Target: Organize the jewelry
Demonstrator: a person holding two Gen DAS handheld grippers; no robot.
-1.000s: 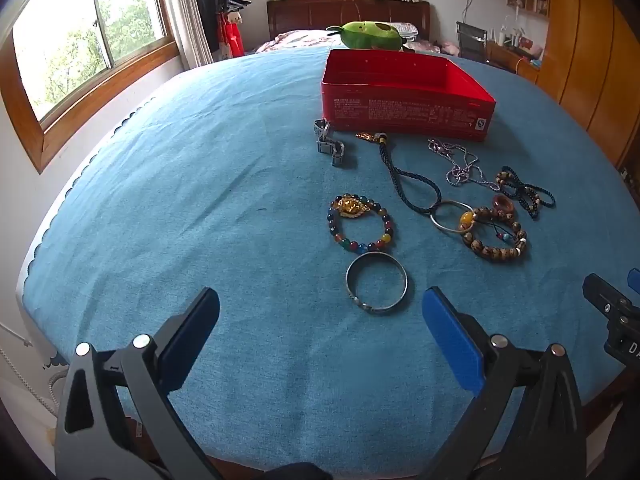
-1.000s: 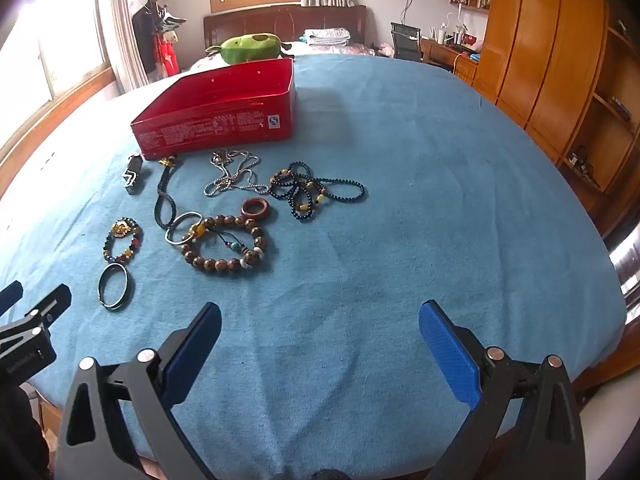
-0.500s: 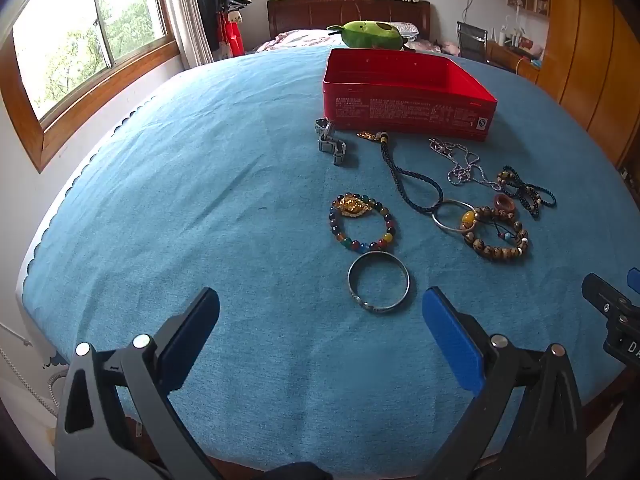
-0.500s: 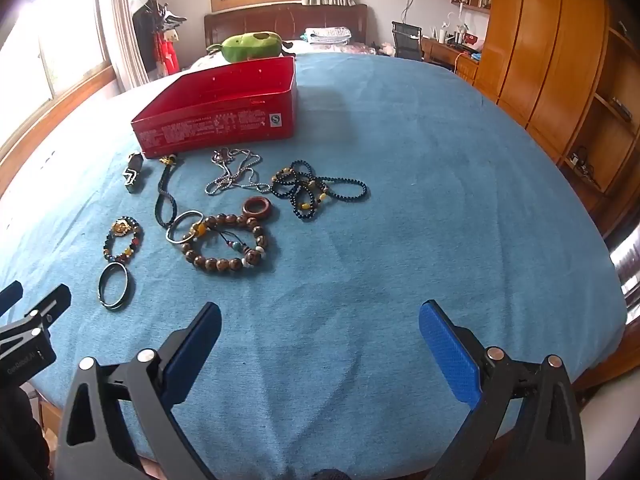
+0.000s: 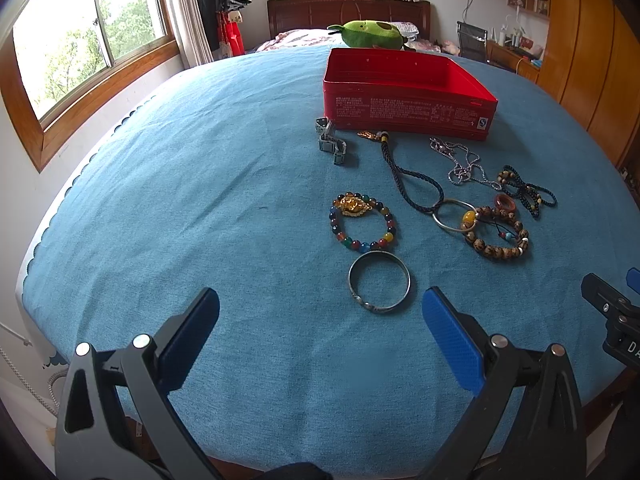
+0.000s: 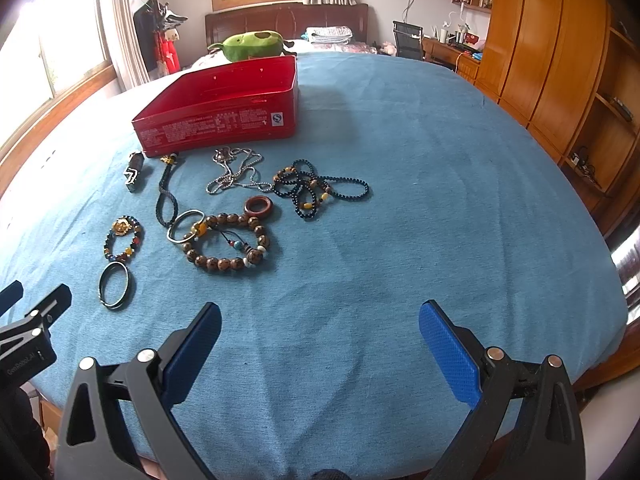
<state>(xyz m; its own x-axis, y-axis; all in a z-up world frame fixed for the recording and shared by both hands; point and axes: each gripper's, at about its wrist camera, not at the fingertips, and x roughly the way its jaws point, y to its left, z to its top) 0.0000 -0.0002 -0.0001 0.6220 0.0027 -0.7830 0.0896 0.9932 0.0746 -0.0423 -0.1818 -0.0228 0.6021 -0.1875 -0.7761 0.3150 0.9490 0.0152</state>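
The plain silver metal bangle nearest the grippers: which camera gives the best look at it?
The left wrist view. There the plain silver metal bangle lies near the middle, seen as an almost full circle just ahead of the open left gripper. In the right wrist view the bangle sits far left, squeezed into a narrow dark oval.

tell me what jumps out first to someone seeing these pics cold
The red tin box stands out most, open and apparently empty at the far side of the blue cloth. Just in front of it lies a scatter of jewelry: a multicolored bead bracelet, a silver bangle nearest the left claw, and a brown wooden bead bracelet. Both claws, the right claw too, hang open and hold nothing.
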